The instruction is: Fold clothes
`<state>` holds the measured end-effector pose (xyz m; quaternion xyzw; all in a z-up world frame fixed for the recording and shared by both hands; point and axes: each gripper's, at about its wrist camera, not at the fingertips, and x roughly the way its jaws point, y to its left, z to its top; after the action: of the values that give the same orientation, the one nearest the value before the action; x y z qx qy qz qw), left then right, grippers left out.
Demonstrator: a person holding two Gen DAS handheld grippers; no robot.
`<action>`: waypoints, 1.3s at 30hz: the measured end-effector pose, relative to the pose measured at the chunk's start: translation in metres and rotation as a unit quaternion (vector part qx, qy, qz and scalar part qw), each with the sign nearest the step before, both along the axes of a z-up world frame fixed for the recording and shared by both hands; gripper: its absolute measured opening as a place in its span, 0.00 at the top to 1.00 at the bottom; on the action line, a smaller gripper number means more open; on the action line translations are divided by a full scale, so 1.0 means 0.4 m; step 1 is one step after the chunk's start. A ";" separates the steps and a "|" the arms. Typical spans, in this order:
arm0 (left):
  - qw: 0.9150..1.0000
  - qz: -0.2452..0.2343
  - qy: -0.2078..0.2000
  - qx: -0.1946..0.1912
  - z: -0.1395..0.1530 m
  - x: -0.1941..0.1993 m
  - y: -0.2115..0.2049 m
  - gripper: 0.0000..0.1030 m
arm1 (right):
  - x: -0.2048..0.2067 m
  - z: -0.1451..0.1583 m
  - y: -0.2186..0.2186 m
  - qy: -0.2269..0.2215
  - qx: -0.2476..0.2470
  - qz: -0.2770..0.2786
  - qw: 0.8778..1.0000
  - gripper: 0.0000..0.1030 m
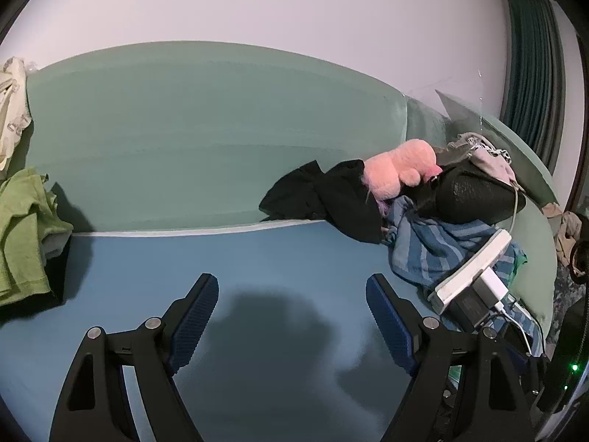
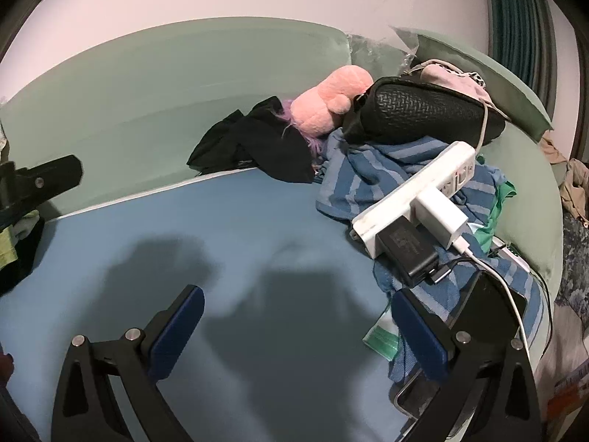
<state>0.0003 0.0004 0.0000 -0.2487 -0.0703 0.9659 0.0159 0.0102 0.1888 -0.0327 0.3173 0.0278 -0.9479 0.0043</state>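
A: Clothes lie both ways; green garment [image 1: 22,232] heaped off the left gripper [image 1: 291,287]'s left, striped cloth [image 2: 371,176] crumpled right of the right gripper [image 2: 294,302].

B: Both grippers spread wide, empty, over bare blue sheet [image 1: 257,254]; each nearer its own heap.

Power strip [image 2: 412,199]: faint grey marks on the face near the sockets, too blurred to read.
Black adapter [image 2: 408,254]: fine print on the top, not legible.
White charger [image 2: 441,217]: plain, no mark readable.
Cream cloth [image 1: 13,107]: pale printed pattern, no letters made out.
Elsewhere: no text, brand, number or sign readable.
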 end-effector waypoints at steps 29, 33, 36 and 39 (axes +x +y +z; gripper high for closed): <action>1.000 0.009 -0.012 0.028 -0.033 -0.018 0.057 0.20 | -0.023 -0.042 -0.046 -0.011 0.006 0.032 0.999 0.00; 0.999 0.007 -0.013 0.030 -0.040 -0.023 0.058 0.20 | -0.021 -0.046 -0.042 -0.008 0.008 0.031 0.999 0.00; 0.999 0.006 -0.018 0.027 -0.045 -0.027 0.060 0.20 | -0.021 -0.045 -0.040 -0.007 0.007 0.028 1.000 0.00; 0.999 0.003 -0.022 0.028 -0.048 -0.028 0.066 0.20 | -0.018 -0.045 -0.036 -0.006 0.009 0.023 1.000 0.00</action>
<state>-0.0111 0.0267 -0.0192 -0.2692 -0.0985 0.9578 0.0189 0.0031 0.1745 -0.0506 0.3227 0.0436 -0.9452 0.0235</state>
